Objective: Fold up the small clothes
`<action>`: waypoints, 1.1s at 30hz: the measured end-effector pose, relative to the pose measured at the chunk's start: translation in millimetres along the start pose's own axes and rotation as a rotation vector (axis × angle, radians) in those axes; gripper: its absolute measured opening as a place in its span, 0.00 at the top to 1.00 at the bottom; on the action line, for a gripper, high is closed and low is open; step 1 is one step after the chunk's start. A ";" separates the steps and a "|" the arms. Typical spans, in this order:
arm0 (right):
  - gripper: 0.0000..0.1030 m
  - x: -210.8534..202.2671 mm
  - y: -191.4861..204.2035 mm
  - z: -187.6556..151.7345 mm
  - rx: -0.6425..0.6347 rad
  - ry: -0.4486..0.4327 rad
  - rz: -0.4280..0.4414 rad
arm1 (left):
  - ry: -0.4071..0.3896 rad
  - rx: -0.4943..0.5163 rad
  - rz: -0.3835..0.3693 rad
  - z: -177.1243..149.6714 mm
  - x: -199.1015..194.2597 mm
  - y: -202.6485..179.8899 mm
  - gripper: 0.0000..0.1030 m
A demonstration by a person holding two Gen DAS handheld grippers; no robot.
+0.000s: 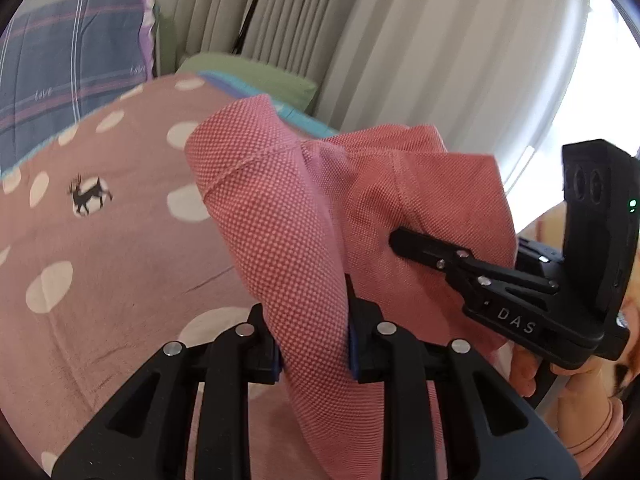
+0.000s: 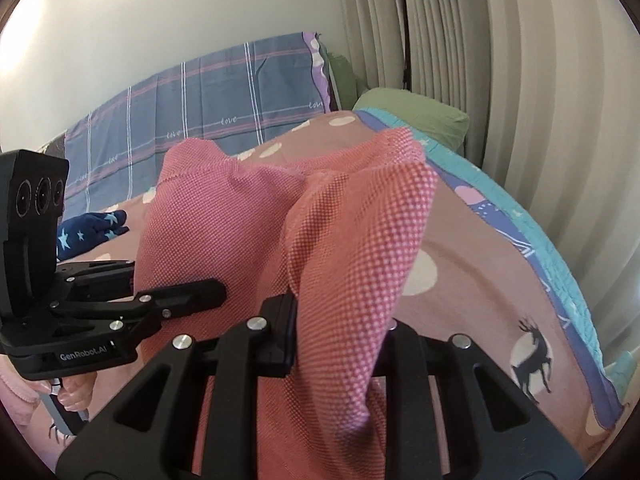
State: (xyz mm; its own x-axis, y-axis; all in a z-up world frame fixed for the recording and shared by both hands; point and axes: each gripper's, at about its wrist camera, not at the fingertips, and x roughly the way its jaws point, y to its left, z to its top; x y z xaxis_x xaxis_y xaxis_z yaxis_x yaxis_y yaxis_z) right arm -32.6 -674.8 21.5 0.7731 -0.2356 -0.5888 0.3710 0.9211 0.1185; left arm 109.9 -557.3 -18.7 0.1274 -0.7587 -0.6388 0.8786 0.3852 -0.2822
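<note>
- Both grippers are clamped on one pink garment (image 1: 280, 216), a textured knit held up off the bed.
- Left gripper (image 1: 314, 344): its jaws pinch a hanging fold of the cloth between the blue-edged pads, and the fabric drapes down over the black frame.
- Right gripper (image 2: 340, 340): it too is closed on a fold of the garment, which rises from the jaws and spills past them toward the camera.
- From the left wrist view, the right gripper's finger (image 1: 424, 248) presses against the pink cloth from the side; a person's hand (image 1: 576, 384) grips its handle below.
- Beneath the garment lies a dusty-pink bedspread (image 1: 100, 264) with pale dots and a black deer (image 1: 89, 194) printed inside one dot.
- Along the far edge of the bedspread runs a teal and purple border (image 2: 560, 264).
- A dark blue cloth with stars (image 2: 92, 228) lies on the bed, well apart from the held garment.
- At the head of the bed stands a blue plaid pillow (image 2: 192, 116), with a green pillow (image 2: 416, 114) beside it.
- Pleated beige curtains (image 2: 500, 80) hang behind the bed, next to a plain pale wall (image 2: 160, 12); bright daylight shows at the curtain edge in the left wrist view.
</note>
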 end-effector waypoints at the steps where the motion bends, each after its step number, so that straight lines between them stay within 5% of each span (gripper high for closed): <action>1: 0.79 8.1 2.3 -0.1 -0.007 0.011 -0.011 | 0.021 -0.001 0.021 -2.3 8.2 6.0 0.71; 3: 0.74 22.5 2.9 -1.6 -0.008 0.027 -0.052 | 0.043 0.007 0.074 -6.9 17.4 12.6 0.59; 4: 0.61 27.5 0.9 -3.0 0.001 0.032 -0.087 | 0.058 0.018 0.127 -11.9 22.1 15.7 0.50; 7: 0.45 38.0 -10.5 -13.1 0.049 0.038 -0.207 | 0.018 0.025 0.175 -23.6 20.5 26.4 0.34; 12: 0.44 22.0 -33.5 -39.7 0.207 0.006 -0.216 | -0.015 0.017 0.192 -26.8 7.7 27.2 0.33; 14: 0.44 5.5 -35.5 -50.2 0.263 -0.050 -0.167 | -0.042 0.058 0.224 -28.0 0.5 20.3 0.33; 16: 0.54 -12.1 -30.2 -58.6 0.282 -0.083 -0.082 | -0.076 0.058 0.205 -29.3 -10.4 13.7 0.33; 18: 0.65 -25.3 -20.1 -63.8 0.280 -0.103 -0.016 | -0.110 0.035 0.172 -31.1 -20.1 9.8 0.41; 20: 0.74 -32.9 -9.9 -72.9 0.282 -0.103 0.044 | -0.119 0.011 0.128 -34.6 -24.5 5.1 0.90; 21: 0.76 -32.6 -5.3 -80.2 0.294 -0.084 0.050 | -0.098 -0.001 0.103 -36.7 -20.7 3.7 1.00; 25: 0.81 -11.7 -2.0 -103.6 0.330 0.053 -0.056 | -0.027 0.074 0.159 -49.2 7.3 -5.5 1.00; 28: 0.82 -8.0 1.1 -115.7 0.344 0.050 -0.126 | -0.043 0.180 0.235 -56.8 16.1 -14.7 0.98; 33: 0.78 -8.8 38.5 -117.8 0.236 0.058 -0.313 | -0.020 0.176 0.258 -55.0 0.1 -20.8 0.96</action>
State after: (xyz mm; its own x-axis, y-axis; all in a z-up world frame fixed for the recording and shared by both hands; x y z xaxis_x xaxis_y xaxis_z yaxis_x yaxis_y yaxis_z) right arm -85.7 -600.8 -62.9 0.5760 -0.4693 -0.6693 0.6974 0.7093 0.1028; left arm 66.3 -536.5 -52.2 0.3643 -0.6583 -0.6588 0.8821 0.4708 0.0172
